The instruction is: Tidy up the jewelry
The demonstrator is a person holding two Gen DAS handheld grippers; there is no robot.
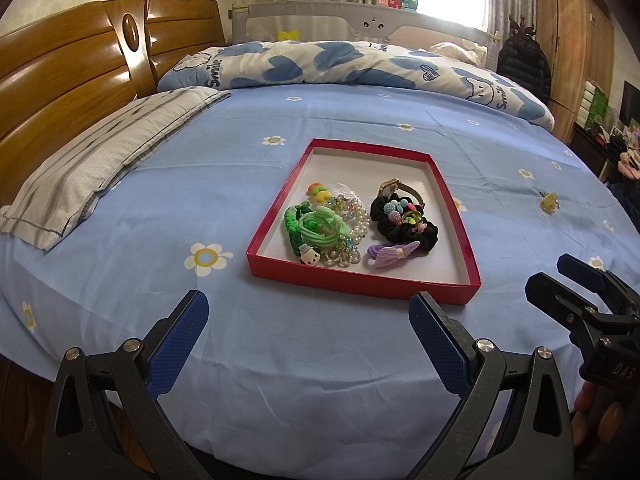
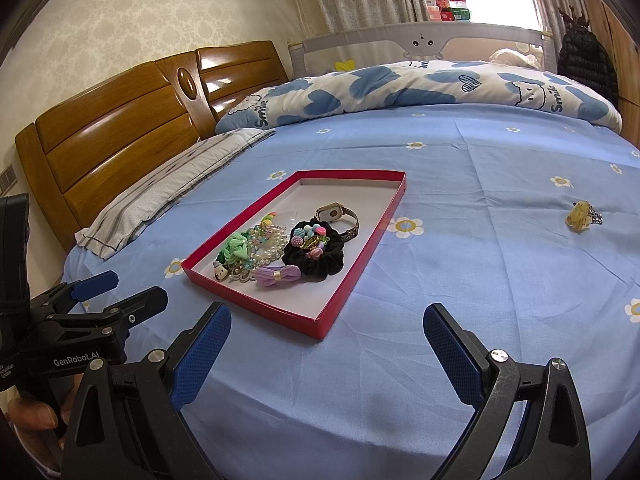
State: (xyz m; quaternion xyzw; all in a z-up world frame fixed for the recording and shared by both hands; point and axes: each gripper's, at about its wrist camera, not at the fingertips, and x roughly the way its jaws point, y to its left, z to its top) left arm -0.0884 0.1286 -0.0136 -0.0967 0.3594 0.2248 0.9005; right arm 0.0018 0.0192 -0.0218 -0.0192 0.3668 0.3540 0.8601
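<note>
While both sets of blue ribbed pads stand spread wide and empty, the left gripper (image 1: 308,336) and right gripper (image 2: 326,350) hang low in frame over the sheet (image 1: 280,360). Past them the red box (image 1: 464,294), a shallow stiff tray, holds a soft black scrunchie (image 1: 404,226), a lilac bow (image 1: 394,254), beads (image 1: 352,236), green ties (image 1: 320,226) and a watch (image 1: 394,190). One ring (image 2: 582,216) lies loose at right of the right view: small, hard, probably slippery, best pinched across its amber stone.

headboard (image 1: 60,92): glossy wood | bedsheet (image 1: 320,360): matt cloth | box (image 1: 360,286): red card
</note>
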